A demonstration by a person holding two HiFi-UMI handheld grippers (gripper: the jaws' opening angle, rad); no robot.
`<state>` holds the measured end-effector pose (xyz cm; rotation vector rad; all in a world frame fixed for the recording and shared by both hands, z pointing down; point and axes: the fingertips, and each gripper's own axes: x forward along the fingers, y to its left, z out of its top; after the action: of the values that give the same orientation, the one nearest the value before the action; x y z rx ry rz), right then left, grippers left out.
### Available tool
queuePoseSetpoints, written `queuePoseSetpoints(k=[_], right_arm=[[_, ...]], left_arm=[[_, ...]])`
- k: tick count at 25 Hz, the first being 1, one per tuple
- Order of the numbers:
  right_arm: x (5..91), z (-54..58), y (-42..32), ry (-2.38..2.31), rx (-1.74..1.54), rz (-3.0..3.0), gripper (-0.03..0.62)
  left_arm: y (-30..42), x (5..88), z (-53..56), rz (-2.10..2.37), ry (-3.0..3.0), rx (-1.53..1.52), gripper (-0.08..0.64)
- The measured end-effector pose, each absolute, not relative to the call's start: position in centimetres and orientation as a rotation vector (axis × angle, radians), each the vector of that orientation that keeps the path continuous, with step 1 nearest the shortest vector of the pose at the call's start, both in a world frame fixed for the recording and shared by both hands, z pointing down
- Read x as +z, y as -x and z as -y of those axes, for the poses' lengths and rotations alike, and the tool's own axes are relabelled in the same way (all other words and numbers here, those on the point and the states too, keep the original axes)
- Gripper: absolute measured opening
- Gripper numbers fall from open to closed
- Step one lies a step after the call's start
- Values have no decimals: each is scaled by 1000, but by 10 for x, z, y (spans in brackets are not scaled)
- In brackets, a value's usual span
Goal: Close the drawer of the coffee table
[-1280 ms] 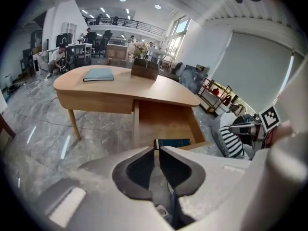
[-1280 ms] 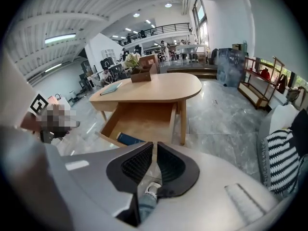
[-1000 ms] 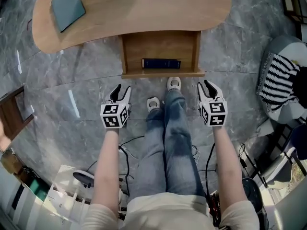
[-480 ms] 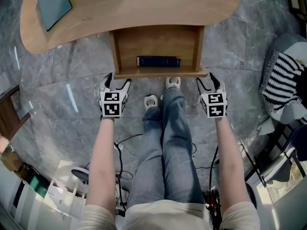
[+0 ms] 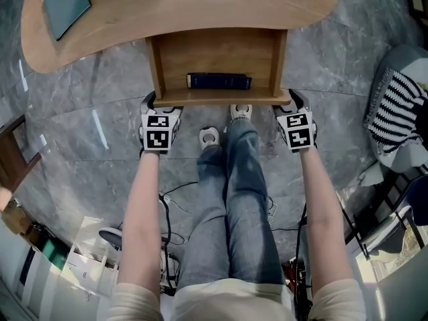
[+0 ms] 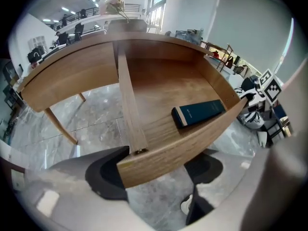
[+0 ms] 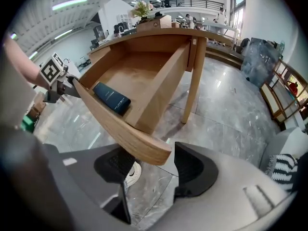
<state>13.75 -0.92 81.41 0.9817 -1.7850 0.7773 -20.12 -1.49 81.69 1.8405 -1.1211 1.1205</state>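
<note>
The coffee table [image 5: 180, 5] has its wooden drawer [image 5: 217, 99] pulled out toward me, with a dark blue book [image 5: 219, 81] lying inside near the front panel. My left gripper [image 5: 160, 105] is at the drawer front's left corner. In the left gripper view that corner [image 6: 144, 165] sits between the spread jaws of the gripper [image 6: 154, 173], and the book [image 6: 198, 113] shows beyond. My right gripper [image 5: 289, 102] is at the right corner [image 7: 154, 153], which lies between the jaws of the gripper [image 7: 153, 168]. Both pairs of jaws have just been opening and do not press the wood.
A teal notebook [image 5: 65, 2] lies on the tabletop's left end. My legs and two white shoes [image 5: 209, 138] are on the grey marble floor between the grippers. A striped cloth [image 5: 391, 105] sits at the right, dark furniture [image 5: 13, 159] at the left, cables and a white rack [image 5: 87, 259] behind me.
Both grippers have moved down and forward from mid-floor to the drawer front's two corners. Their jaws have spread wider.
</note>
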Motion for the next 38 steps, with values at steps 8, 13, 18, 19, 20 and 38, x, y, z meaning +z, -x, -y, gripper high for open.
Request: queuePoseSetpoints(k=[8,13,18,19,20,38], right_arm=[[813,10,-134,-1000,801,1726,233],[811,10,-134,-988,821,1689,232],[802,9,-132,-977,838,1678,230],[799,8,-132,-975,841,1678,230],[797,7,-132,-974,844,1678,229],[761,15,-136,-946,845,1698,227]], left_arm=[[203,817,16,1097,-1839,1166,347],[205,815,13,1076,-1805,1195,342],[206,807,12,1065,-1788,1216,337],[206,804,12,1061,-1793,1222,336],[207,801,12,1058,-1794,1227,334],[205,765,13,1071,-1783,1222,327]])
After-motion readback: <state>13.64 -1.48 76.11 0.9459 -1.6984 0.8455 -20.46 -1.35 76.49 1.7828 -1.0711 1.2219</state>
